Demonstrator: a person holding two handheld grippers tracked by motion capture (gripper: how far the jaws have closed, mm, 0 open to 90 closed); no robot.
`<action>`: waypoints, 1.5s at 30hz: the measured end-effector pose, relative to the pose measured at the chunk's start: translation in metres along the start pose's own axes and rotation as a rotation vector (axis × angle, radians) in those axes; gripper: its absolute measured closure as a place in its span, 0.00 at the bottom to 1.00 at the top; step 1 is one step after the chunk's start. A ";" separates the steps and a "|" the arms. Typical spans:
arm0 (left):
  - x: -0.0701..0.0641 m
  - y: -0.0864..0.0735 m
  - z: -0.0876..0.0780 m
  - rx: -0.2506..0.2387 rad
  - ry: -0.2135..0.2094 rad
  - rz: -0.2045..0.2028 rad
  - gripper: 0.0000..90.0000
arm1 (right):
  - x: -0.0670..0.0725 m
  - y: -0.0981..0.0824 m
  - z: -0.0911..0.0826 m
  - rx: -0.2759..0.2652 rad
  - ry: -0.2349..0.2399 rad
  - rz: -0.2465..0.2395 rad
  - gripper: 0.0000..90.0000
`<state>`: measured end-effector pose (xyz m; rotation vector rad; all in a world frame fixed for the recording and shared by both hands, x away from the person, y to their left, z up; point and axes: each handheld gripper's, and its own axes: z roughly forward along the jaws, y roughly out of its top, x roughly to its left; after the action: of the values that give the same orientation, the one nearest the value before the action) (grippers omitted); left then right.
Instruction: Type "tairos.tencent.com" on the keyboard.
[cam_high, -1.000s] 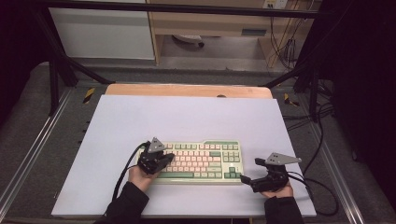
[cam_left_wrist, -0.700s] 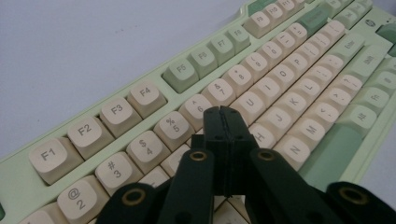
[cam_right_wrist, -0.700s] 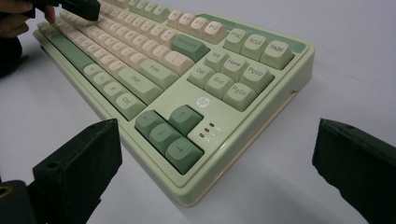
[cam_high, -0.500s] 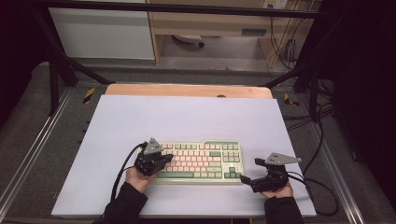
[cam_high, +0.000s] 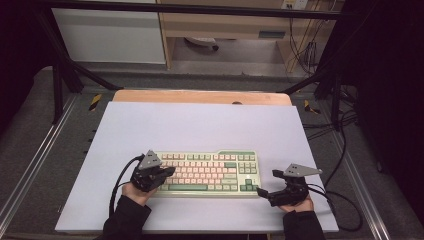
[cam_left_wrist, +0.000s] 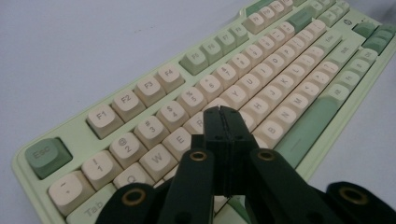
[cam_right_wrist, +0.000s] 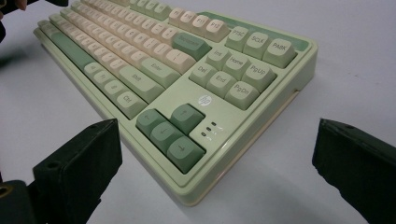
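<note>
With the left claw (cam_left_wrist: 224, 114) pressed together, one key of the green-and-cream plastic keyboard (cam_high: 210, 171) near the counter's front edge should be tapped squarely; the right claw (cam_right_wrist: 215, 158) is spread, empty.

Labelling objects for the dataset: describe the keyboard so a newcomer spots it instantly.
Start at the white table top and look along its near edge, between the person's two hands. The keyboard lies flat there, a pale green case with cream keys. Its darker green space bar, arrow keys and Esc key mark it out from the black hand-held grippers at either end.
</note>
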<state>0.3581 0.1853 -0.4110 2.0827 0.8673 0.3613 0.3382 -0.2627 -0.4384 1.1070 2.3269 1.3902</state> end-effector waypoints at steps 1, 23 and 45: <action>0.002 -0.001 -0.002 0.001 0.001 -0.008 1.00 | 0.000 0.000 0.000 0.001 0.000 0.001 0.02; 0.017 -0.019 -0.006 0.041 0.061 -0.035 1.00 | 0.001 0.000 0.000 0.003 0.004 0.001 0.03; 0.016 -0.020 -0.007 0.034 0.063 -0.034 1.00 | 0.004 0.001 0.001 0.013 0.008 -0.015 0.06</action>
<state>0.3569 0.2089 -0.4234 2.0945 0.9513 0.3978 0.3366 -0.2592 -0.4371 1.0873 2.3486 1.3783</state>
